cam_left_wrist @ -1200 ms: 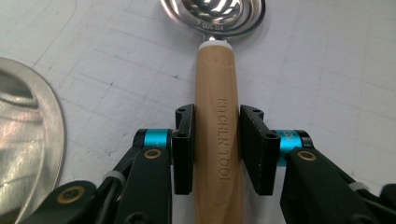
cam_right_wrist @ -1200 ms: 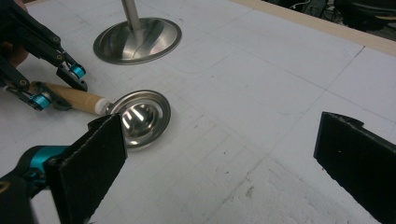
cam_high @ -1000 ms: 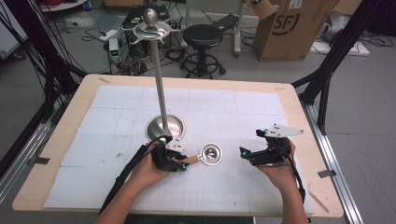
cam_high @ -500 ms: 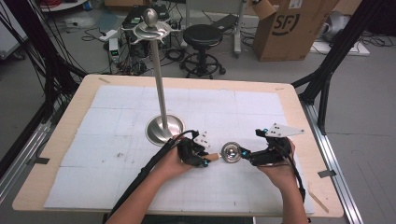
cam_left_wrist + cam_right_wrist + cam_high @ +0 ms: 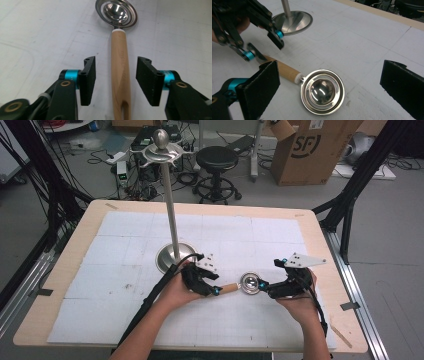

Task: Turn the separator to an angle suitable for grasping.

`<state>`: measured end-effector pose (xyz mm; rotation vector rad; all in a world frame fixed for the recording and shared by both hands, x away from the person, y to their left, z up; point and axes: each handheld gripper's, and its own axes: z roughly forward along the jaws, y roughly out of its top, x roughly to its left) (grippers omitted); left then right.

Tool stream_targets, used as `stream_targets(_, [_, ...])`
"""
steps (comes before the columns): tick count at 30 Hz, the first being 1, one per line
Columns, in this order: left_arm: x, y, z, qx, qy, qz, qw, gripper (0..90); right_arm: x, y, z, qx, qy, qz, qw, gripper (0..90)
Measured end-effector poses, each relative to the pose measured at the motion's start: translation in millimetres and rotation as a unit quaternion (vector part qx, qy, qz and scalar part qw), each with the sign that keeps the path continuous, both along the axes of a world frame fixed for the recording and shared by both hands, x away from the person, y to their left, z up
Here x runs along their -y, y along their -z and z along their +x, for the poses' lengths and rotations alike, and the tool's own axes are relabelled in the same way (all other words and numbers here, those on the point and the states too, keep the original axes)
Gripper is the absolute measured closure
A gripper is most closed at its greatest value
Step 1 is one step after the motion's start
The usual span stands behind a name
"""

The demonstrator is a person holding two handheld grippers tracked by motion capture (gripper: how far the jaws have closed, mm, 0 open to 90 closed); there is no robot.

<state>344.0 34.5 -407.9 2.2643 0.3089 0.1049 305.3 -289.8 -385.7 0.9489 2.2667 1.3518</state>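
A small steel ladle lies on the white mat, its round bowl (image 5: 250,283) pointing at my right gripper and its wooden handle (image 5: 229,288) at my left. My left gripper (image 5: 215,288) has just been opening. In the left gripper view the handle (image 5: 120,57) runs between the pads (image 5: 88,75) with a gap on each side, and the bowl (image 5: 116,12) is beyond. My right gripper (image 5: 267,289) stands wide open, and in its own view the bowl (image 5: 322,91) rests between its pads (image 5: 264,85).
A tall steel stand (image 5: 168,195) with a ball top rises from a round base (image 5: 172,259) just behind my left hand. The table's wooden rim (image 5: 320,235) frames the mat. A stool (image 5: 216,160) and a cardboard box (image 5: 310,147) stand on the floor beyond.
My left hand has carried the ladle to the right, away from the stand's base and up to the right gripper. The right hand has stayed where it was.
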Motion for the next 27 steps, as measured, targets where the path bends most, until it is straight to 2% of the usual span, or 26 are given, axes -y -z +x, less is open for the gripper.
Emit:
stream_targets(3, [-24.2, -7.2, -7.2, -0.001, -0.006, -0.027, 0.9996, 44.1, -0.4, -0.5, -1.0, 0.000, 0.001, -0.002, 1.0000, 1.5])
stream_targets(6, [-50.4, -15.7, -14.4, -0.001, -0.007, -0.047, 0.9989, 44.1, -1.3, -0.6, -1.7, 0.000, -0.004, -0.007, 1.0000, 1.5])
stream_targets(8, [-67.7, -20.8, -19.7, -0.001, -0.014, -0.065, 0.9978, 42.1, -2.6, -0.7, -2.3, 0.000, -0.006, -0.008, 0.9999, 1.5])
stream_targets(13, [-102.3, -29.1, -30.1, 0.012, -0.036, -0.096, 0.9946, 32.9, -3.9, 0.0, -1.6, -0.002, -0.009, -0.011, 0.9999, 1.5])
stream_targets(19, [-122.3, -25.1, -33.9, 0.024, -0.053, -0.109, 0.9924, 21.5, -5.4, 0.7, -0.5, -0.005, -0.011, -0.011, 0.9999, 1.5])
stream_targets(27, [-157.1, -26.3, -29.5, 0.022, -0.091, -0.128, 0.9873, 6.9, -11.9, 2.6, 2.4, -0.009, -0.021, -0.017, 0.9996, 1.5])
